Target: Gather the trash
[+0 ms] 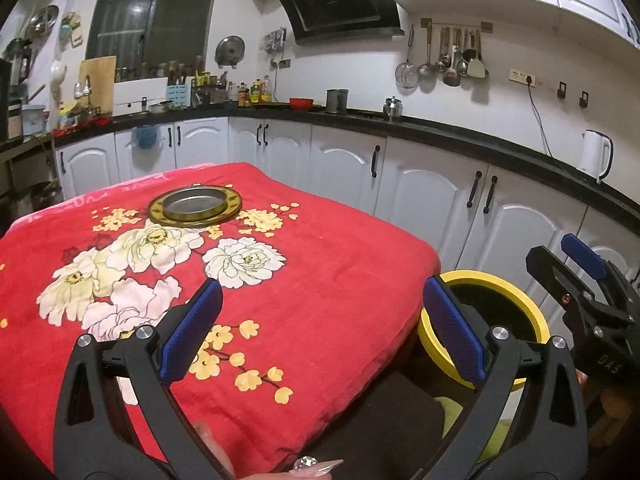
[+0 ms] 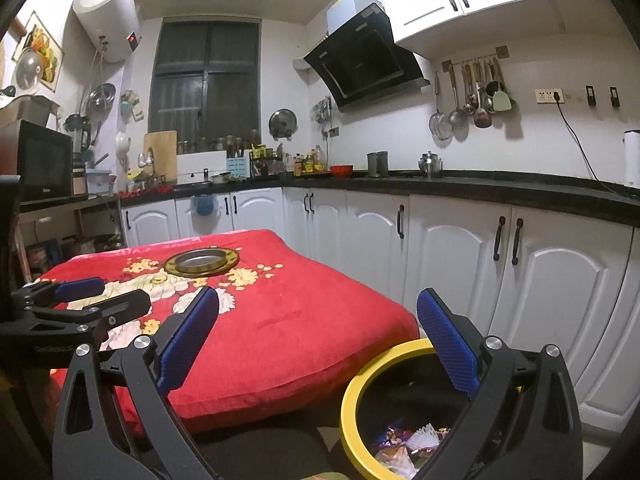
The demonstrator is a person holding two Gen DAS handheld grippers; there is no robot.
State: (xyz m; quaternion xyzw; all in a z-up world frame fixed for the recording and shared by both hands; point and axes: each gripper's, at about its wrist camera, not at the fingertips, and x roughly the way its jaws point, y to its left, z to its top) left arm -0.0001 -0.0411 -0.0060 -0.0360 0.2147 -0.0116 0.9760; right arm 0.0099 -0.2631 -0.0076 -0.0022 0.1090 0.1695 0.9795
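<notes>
While both grippers hang with their jaws spread wide and nothing between the blue pads, the collecting looks close to finished: the left gripper (image 1: pixel 322 332) is over the near edge of the red flowered blanket (image 1: pixel 328 248), and the right gripper (image 2: pixel 318 344) sits above the yellow-rimmed bin (image 2: pixel 352 392) just beside the table. Crumpled wrappers and paper (image 2: pixel 412 438) already lie at the bottom of that bin. No loose scrap shows on the cloth, so the next move probably calls for a check of the blanket, or simply drawing back; if anything remains, it is hidden from both views. Farther along the blanket rests a round metal dish with a brass rim (image 1: pixel 195 205), apparently empty. Beyond it run white cabinets (image 1: pixel 348 160) under a black counter (image 1: pixel 440 126) crowded with bottles and pots, then a dark window (image 2: pixel 206 76), a range hood (image 2: pixel 364 60) and hanging utensils (image 2: pixel 470 92).
</notes>
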